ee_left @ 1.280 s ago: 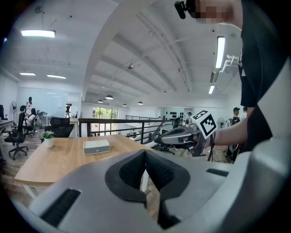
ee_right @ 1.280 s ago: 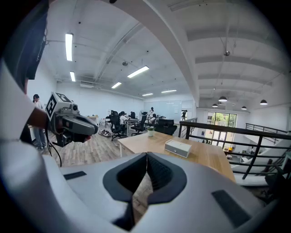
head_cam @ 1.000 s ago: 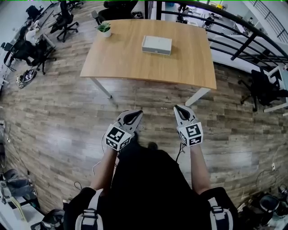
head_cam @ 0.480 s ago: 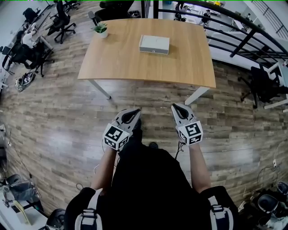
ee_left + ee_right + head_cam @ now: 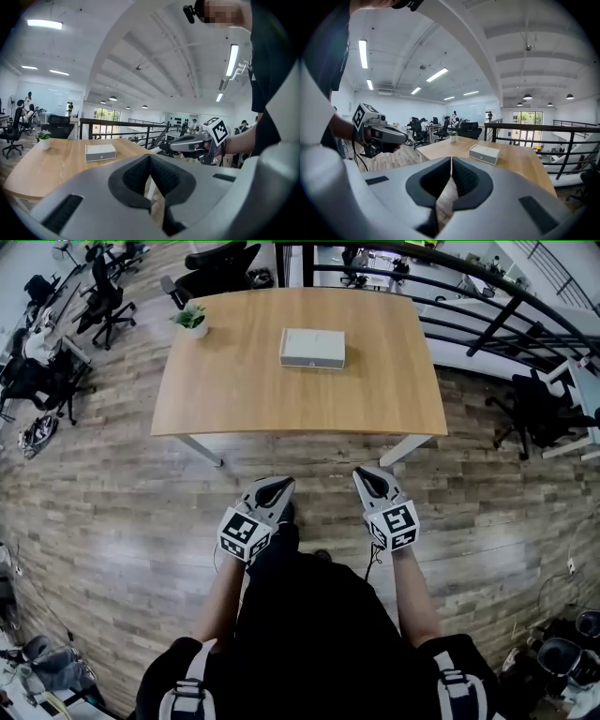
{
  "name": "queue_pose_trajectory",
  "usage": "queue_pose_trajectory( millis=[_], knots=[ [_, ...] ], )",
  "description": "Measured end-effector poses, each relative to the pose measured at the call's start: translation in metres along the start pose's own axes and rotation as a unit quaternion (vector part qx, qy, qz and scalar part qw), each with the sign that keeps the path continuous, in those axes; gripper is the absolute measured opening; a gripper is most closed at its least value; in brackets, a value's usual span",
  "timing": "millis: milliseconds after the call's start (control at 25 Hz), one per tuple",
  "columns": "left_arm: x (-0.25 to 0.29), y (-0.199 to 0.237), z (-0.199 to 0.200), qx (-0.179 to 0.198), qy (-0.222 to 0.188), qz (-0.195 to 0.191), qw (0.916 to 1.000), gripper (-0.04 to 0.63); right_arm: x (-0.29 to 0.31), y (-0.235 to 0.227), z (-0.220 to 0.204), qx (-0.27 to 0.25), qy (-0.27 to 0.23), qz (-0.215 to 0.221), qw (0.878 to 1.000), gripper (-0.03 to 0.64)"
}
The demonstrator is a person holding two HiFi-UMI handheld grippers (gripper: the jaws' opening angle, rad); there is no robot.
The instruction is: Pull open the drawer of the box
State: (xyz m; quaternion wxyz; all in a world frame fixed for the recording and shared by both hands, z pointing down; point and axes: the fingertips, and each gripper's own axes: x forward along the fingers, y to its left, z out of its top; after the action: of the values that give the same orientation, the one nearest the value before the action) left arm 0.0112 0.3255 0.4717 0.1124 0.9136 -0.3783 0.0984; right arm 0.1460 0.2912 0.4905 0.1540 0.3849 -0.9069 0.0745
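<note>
step: approach | change: table point(image 5: 234, 390) looms nearer in the head view than a second ago, so the person is closing in | box point(image 5: 312, 348): shut, toward the tabletop's far side, well apart from both grippers | left gripper point(image 5: 278, 484), right gripper point(image 5: 364, 474): jaws together, nothing between them | pull not yet begun
</note>
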Motion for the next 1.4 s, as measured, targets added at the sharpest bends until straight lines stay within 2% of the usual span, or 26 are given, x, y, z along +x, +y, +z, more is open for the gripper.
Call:
queue_pose_trajectory(
  millis=[480, 880, 1400],
  knots=[
    [0.032, 0.103, 0.022, -0.003, 0.005, -0.028, 0.9996, 0.023, 0.094, -0.027, 0.027, 0.006, 0.017, -0.031, 0.999, 0.026],
    [0.053, 0.144, 0.035, 0.009, 0.002, -0.069, 0.9976, 0.023, 0.129, -0.038, 0.033, 0.017, 0.028, -0.066, 0.997, 0.026],
    [0.051, 0.200, 0.041, 0.012, -0.001, -0.085, 0.9963, 0.023, 0.180, -0.033, 0.047, 0.015, 0.037, -0.081, 0.996, 0.026]
  ],
)
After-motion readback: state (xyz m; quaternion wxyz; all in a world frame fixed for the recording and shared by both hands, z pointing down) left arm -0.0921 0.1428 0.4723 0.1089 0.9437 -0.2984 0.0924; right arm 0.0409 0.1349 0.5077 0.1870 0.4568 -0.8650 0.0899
